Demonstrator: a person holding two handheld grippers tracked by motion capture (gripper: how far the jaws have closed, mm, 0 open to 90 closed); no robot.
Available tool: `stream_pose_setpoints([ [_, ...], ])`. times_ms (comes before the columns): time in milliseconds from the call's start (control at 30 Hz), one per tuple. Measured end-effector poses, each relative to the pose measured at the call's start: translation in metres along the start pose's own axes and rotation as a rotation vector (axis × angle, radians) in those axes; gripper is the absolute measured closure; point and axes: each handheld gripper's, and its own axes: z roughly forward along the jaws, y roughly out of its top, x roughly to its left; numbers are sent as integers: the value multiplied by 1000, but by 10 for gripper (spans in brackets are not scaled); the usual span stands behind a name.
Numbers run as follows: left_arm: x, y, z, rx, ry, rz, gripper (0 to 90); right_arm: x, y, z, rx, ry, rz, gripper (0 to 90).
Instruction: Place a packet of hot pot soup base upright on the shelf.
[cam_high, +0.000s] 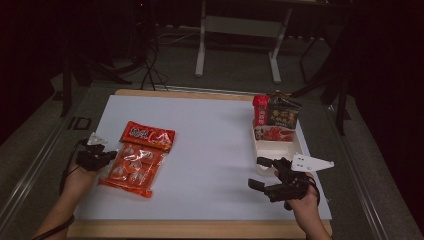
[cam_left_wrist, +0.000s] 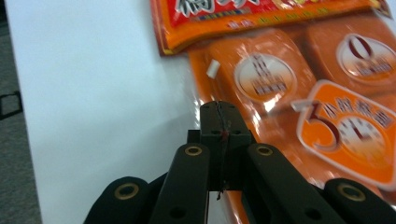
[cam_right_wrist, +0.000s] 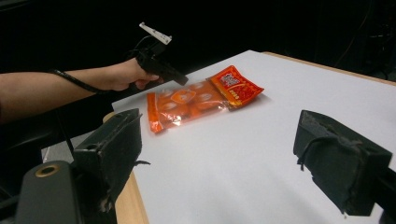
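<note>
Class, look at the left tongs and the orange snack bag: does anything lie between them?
Nothing visible does. The left tongs, jaws together, sit right at the orange snack bag's left edge, with bare white table around them.

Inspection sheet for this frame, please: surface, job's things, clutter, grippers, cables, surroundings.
Surface: white sheet on a wooden table.
Job's things: orange snack bag lying flat at the left.
Clutter: white bin at the right edge, packets standing in it.
Grippers: left gripper shut, jaws at the bag's edge; whether it pinches the film is unclear. Right gripper open, beside the bin.
Cables: black cable along the left wrist.
Surroundings: dark; stand legs behind the table.
</note>
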Motion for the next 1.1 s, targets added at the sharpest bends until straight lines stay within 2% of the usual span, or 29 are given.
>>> stream_pose_setpoints([
  [167, -3, 5, 14, 26, 10, 6, 900, 0, 0, 0, -1, -5, 0, 150],
  [300, -5, 6, 14, 23, 3, -2, 900, 0, -1, 1, 3, -4, -1, 150],
  [433, -11, 6, 14, 24, -21, 16, 900, 0, 0, 1, 4, -5, -2, 150],
  [533, -15, 8, 14, 34, -23, 29, 900, 1, 0, 0, 1, -3, -8, 150],
  [633, -25, 12, 16, 41, -43, 44, 900, 1, 0, -2, -4, -2, -5, 150],
  [700, -40, 14, 18, 37, -62, 66, 900, 1, 0, -2, -2, -5, -6, 150],
  [733, -40, 14, 18, 37, -62, 66, 900, 1, 0, -2, -2, -5, -6, 150],
  [833, -54, 16, 19, 32, -87, 66, 900, 0, -1, -1, 4, -1, -4, 150],
  [867, -54, 16, 19, 32, -87, 66, 900, 0, -1, -1, 4, -1, -4, 150],
  [1100, -81, 22, 22, 34, -164, 108, 900, 1, -3, 0, 12, 9, -1, 151],
])
